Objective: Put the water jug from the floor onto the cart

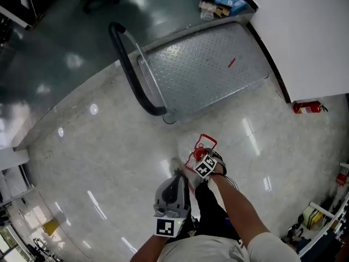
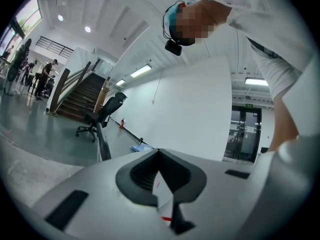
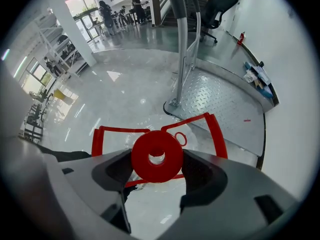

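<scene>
Right gripper is down low with its jaws closed in on the neck of the water jug, the red cap sitting right between them. The jug is clear with a red carry handle, and it stands on the glossy floor by the person's feet, near the cart but apart from it. The cart's steel deck is bare, with its black push handle at the end nearer the jug. Left gripper is held up by the person's body, jaws together at the tips, gripping nothing. A fire extinguisher lies by the wall.
</scene>
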